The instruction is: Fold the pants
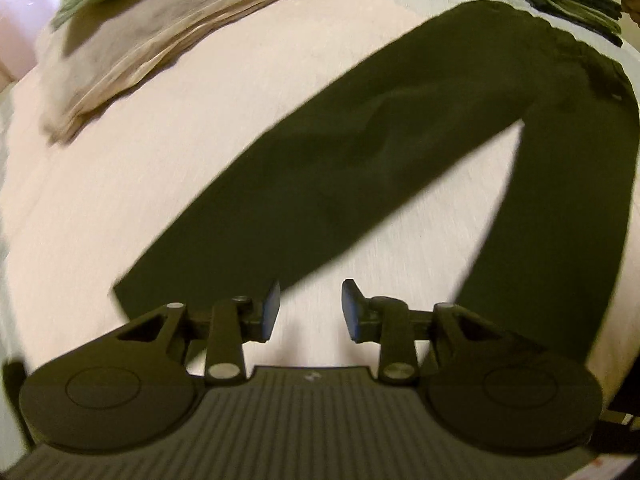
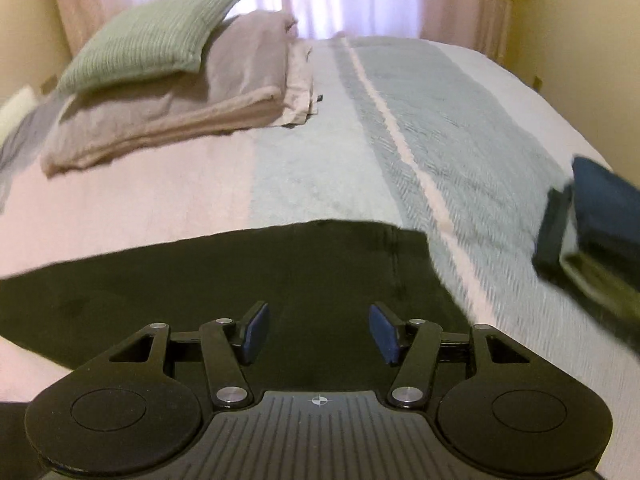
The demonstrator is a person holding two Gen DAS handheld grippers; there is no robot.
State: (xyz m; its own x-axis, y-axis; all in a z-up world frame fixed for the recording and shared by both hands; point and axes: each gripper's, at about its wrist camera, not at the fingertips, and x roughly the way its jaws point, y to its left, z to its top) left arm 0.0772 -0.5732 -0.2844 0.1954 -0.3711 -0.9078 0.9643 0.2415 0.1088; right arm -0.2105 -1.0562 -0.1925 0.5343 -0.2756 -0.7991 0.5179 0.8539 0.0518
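A pair of dark olive-green fabric pants (image 1: pixel 340 168) is seen spread flat on a bed covered by a pale pink and light blue-grey woven blanket (image 2: pixel 340 168), its two legs splayed apart in a V with the waistband at the far end. The left gripper (image 1: pixel 308 312) is held just above the pants' leg cuffs, its blue-padded jaws set wide apart with nothing between them but bare blanket showing in the gap. The right gripper (image 2: pixel 318 332) is poised over the broad upper part of the pants, its jaws likewise spread wide and closed on nothing; whether its fingertips touch the cloth cannot be told. Beyond the pants, toward the head of the bed, a ribbed green cushion (image 2: pixel 152 40) is propped on a stack of folded beige and grey bedding (image 2: pixel 180 108). To the right of the pants, a pile of folded dark blue and olive garments (image 2: pixel 600 220) is set near the blanket's edge.
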